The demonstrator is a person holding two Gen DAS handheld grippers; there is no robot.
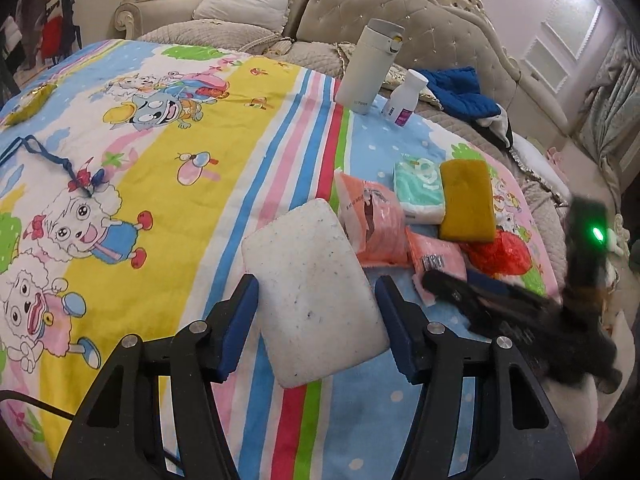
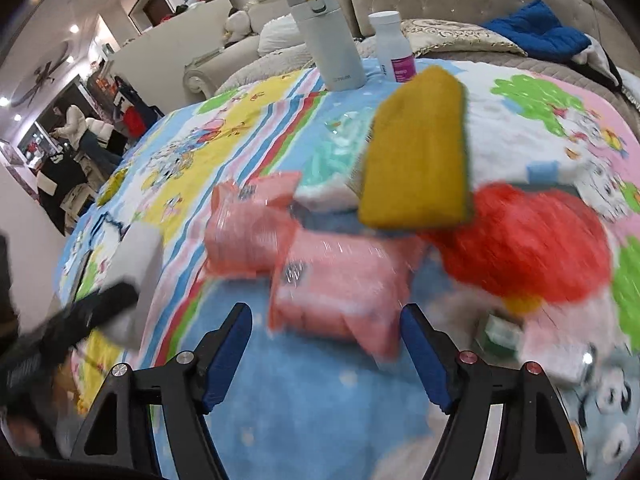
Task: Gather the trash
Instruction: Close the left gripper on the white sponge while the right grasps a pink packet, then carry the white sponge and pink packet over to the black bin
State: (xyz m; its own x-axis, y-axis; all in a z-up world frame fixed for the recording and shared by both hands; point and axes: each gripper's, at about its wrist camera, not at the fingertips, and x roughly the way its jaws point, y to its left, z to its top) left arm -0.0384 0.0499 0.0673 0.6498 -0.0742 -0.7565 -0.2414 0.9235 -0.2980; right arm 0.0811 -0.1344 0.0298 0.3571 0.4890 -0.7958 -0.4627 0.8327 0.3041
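A white foam slab (image 1: 316, 300) lies on the cartoon bedspread (image 1: 160, 152) between the blue pads of my left gripper (image 1: 316, 320), which is open around it without clear contact. Beyond it lie torn pink wrappers (image 1: 372, 220), a teal tissue pack (image 1: 420, 188), a yellow sponge (image 1: 466, 204) and a red crumpled bag (image 1: 500, 256). My right gripper (image 2: 326, 344) is open and empty, just short of a pink wrapper (image 2: 340, 296). The yellow sponge (image 2: 420, 152) and red bag (image 2: 528, 240) sit beyond it. The right view is blurred.
A white thermos (image 1: 370, 66) and a small white bottle (image 1: 404, 98) stand at the far side of the bedspread. A blue garment (image 1: 460, 92) lies by the tufted headboard (image 1: 440, 32). The right gripper's body (image 1: 540, 320) shows at the left view's right edge. A blue string (image 1: 44, 156) lies left.
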